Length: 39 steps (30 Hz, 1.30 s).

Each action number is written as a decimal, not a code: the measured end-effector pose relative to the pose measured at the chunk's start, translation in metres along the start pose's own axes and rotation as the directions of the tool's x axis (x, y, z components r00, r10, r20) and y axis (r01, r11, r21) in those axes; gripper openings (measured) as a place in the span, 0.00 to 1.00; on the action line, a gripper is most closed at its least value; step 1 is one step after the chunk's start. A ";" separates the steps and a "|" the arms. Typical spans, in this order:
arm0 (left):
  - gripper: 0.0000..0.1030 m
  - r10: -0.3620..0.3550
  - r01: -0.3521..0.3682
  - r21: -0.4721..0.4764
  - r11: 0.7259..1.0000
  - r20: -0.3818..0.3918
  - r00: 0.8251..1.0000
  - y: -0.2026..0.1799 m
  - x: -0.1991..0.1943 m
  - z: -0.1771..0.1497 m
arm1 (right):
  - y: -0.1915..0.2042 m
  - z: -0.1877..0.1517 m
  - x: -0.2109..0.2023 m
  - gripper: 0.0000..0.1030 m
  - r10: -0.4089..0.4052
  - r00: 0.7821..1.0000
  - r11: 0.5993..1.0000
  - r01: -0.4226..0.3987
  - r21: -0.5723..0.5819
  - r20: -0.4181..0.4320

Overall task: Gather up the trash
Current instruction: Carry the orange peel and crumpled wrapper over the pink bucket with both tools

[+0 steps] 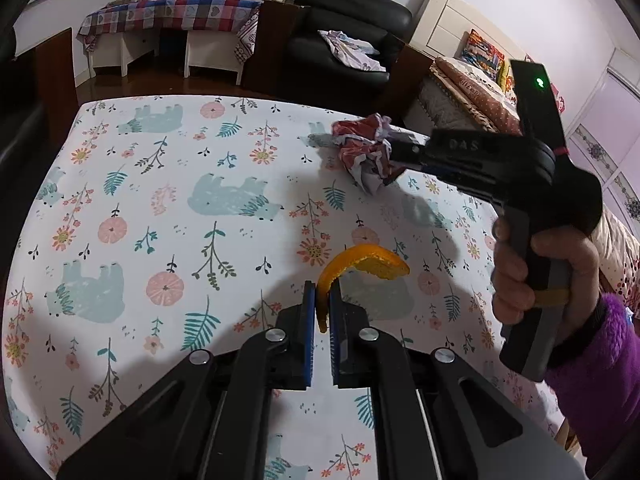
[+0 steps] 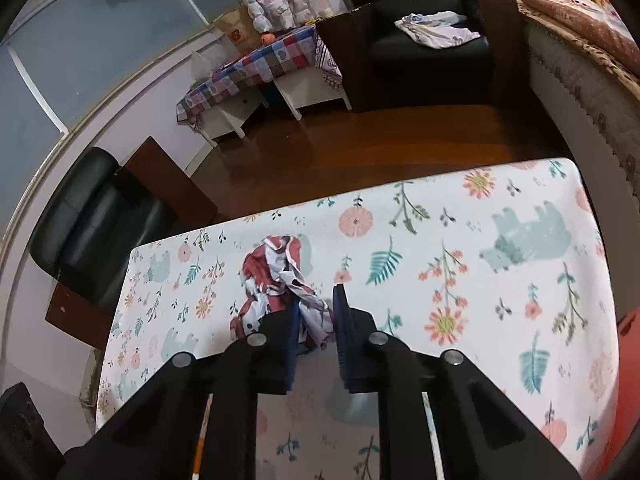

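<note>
Left gripper (image 1: 322, 300) pinches the curved orange peel strip (image 1: 368, 262), trailing toward two o'clock, while the right gripper (image 2: 316, 312) clamps the crumpled red-and-white wrapper (image 2: 276, 280) at twelve on the floral tablecloth (image 1: 160, 200).

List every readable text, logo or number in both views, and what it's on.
"DAS": raised letters on the black body of the right claw, seen from the left wrist view.
Large red logo letters, perhaps "NB": on the brown paper bag on the far checkered table; too blurred to be sure.
Crumpled red and white wrapper: printed pattern, no legible text.
Nothing else is readable.
</note>
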<state>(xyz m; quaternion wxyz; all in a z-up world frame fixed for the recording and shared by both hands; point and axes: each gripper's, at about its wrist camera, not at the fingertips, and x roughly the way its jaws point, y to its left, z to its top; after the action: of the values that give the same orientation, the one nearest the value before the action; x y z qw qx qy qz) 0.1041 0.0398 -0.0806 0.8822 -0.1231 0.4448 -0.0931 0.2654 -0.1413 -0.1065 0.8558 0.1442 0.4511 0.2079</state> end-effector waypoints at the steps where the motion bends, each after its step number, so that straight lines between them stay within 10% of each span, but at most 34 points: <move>1: 0.06 0.000 0.000 -0.002 1.000 0.001 1.000 0.000 -0.002 0.000 | -0.001 -0.003 -0.003 0.14 0.002 1.000 1.000 -0.002 0.005 0.004; 39: 0.06 0.031 -0.035 0.091 0.995 0.045 0.999 -0.088 -0.017 0.006 | -0.069 -0.086 -0.203 0.12 -0.066 0.970 0.996 0.052 0.065 0.236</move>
<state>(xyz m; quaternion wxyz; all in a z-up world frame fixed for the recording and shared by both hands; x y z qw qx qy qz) 0.0939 -0.0389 -0.0380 0.8978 -0.0769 0.4229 -0.0963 0.1064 -0.2952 -0.0391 0.9050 0.1794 0.3554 0.1502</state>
